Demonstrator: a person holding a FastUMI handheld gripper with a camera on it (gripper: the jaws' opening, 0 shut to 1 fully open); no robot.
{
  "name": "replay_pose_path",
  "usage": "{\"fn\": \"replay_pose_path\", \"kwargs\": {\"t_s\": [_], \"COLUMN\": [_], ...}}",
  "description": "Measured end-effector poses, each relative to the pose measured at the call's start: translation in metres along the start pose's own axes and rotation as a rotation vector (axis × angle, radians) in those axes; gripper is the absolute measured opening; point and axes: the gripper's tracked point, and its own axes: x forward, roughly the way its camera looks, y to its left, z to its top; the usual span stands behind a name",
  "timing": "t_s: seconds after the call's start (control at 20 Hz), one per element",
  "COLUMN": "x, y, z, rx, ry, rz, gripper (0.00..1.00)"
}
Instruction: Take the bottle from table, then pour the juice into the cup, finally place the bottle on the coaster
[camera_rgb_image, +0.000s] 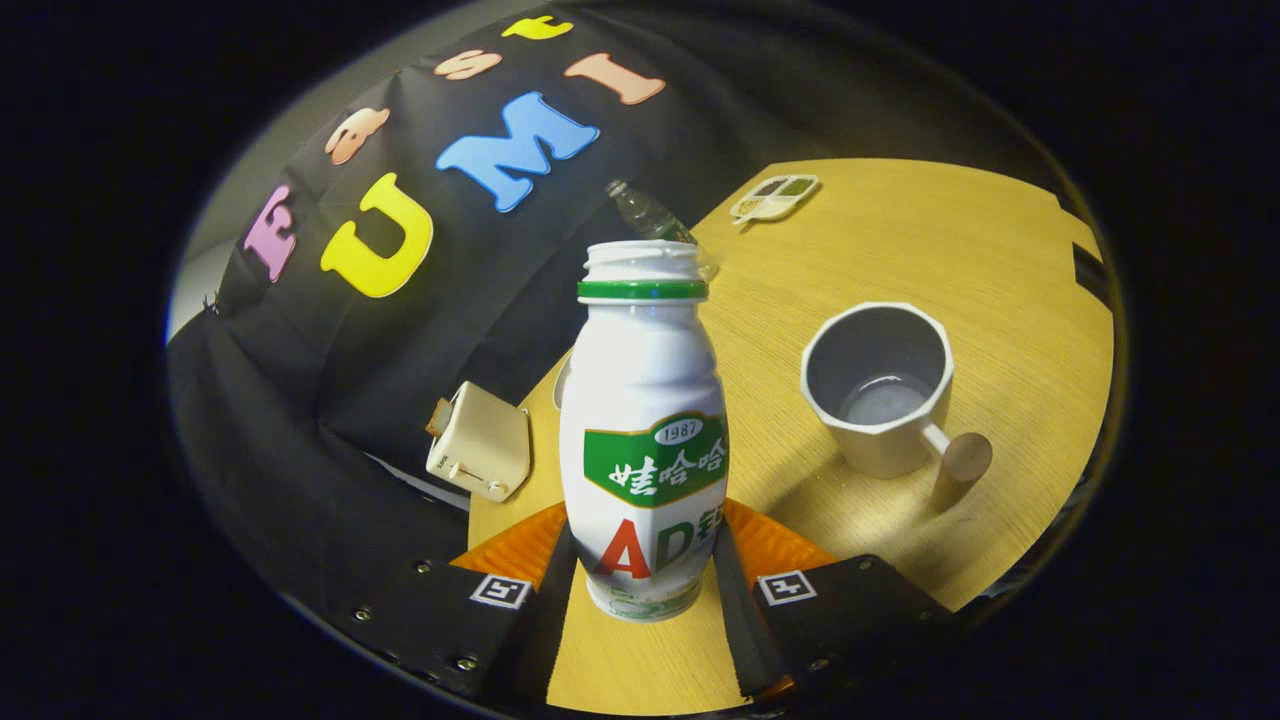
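We had the gripper (640, 590) clamped on the bottle (643, 430): both fingers pressed its lower body from either side, bottle sitting right between them, upright relative to the fingers, base apparently clear of the table (900, 250) though we couldn't be sure. Bottle was white glossy plastic, waisted shape with a narrow neck, green collar ring (642, 290) below an open uncapped mouth. The label we leave unread; it was a green band with white characters and big red and green letters beneath. Each finger mount carried a small square black-and-white marker (500, 590). Behind the bottle's base, just beyond the fingers, we saw an orange ribbed round coaster (775, 545), mostly hidden by the bottle. Table was light wood-grain, rounded edge. To the right of the bottle, apart from it, stood a white faceted cup (880, 385) with a grey interior, some clear liquid in the bottom, stub handle pointing toward the fingers' side. Left of the bottle, off the table edge, sat a cream boxy toaster-like thing (480, 440). Farther back: a clear plastic water bottle (650, 212) and a small white divided tray (775, 196).
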Motion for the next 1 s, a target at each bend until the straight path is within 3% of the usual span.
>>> {"fn": "replay_pose_path", "kwargs": {"t_s": [0.4,0.65,1.0], "x": [0.024,0.045,0.087], "y": [0.037,0.048,0.061], "z": [0.003,0.011,0.046], "rx": [-0.379,-0.525,-0.631], "ry": [-0.116,-0.17,-0.285], "rz": [-0.01,-0.043,-0.11], "gripper": [0.68,0.68,0.67]}}
